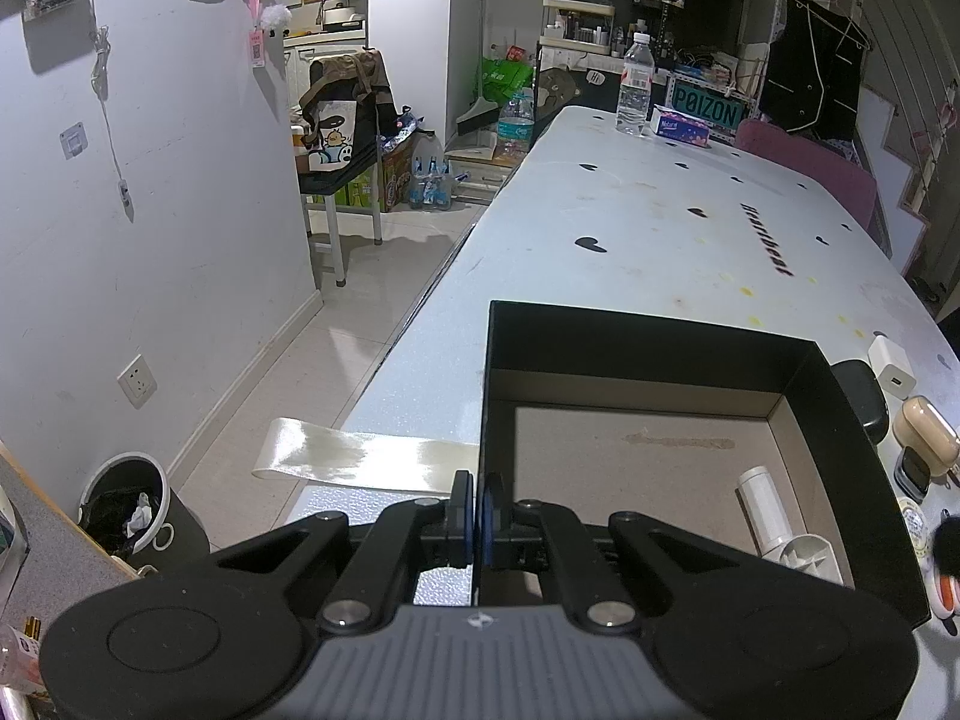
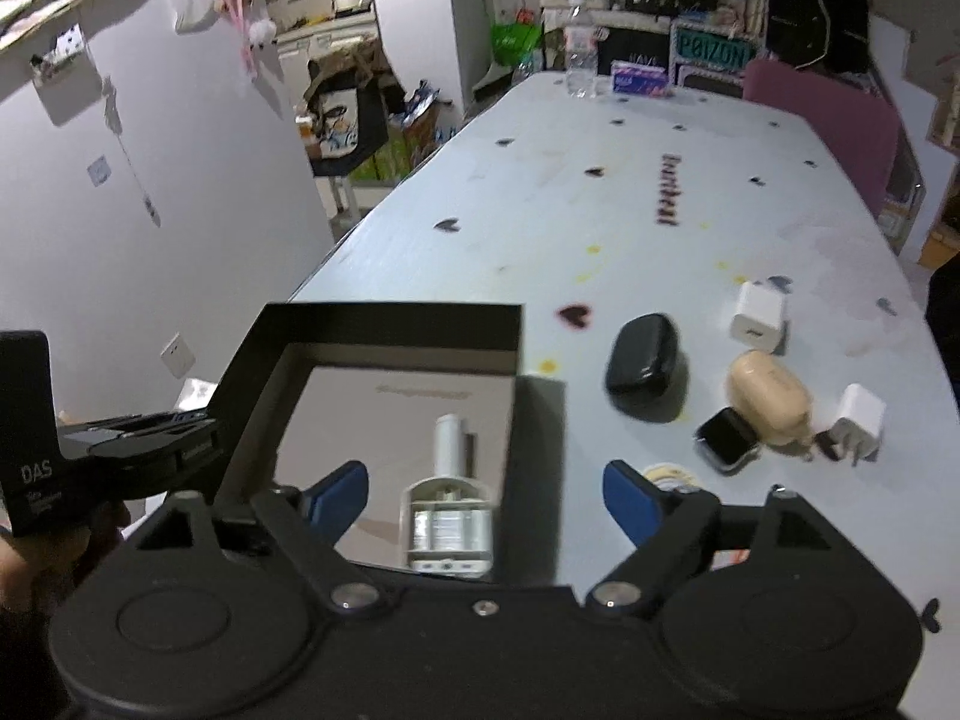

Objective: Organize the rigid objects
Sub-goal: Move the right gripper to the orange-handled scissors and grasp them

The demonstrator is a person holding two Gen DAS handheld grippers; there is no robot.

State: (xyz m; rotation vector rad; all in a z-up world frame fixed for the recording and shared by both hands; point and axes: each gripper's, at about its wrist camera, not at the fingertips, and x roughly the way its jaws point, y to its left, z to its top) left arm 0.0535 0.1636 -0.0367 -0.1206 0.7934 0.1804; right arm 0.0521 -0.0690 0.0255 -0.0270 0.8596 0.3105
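Observation:
A black open box sits at the near end of the table. A white cylindrical device lies inside it. My left gripper is shut on the box's left wall. My right gripper is open and empty, above the box's near right part. To the right of the box lie a black case, a beige case, a smartwatch and two white chargers.
The long white table has a water bottle and a tissue box at its far end. A pink chair stands at the right. A strip of tape hangs off the left edge. A bin is on the floor.

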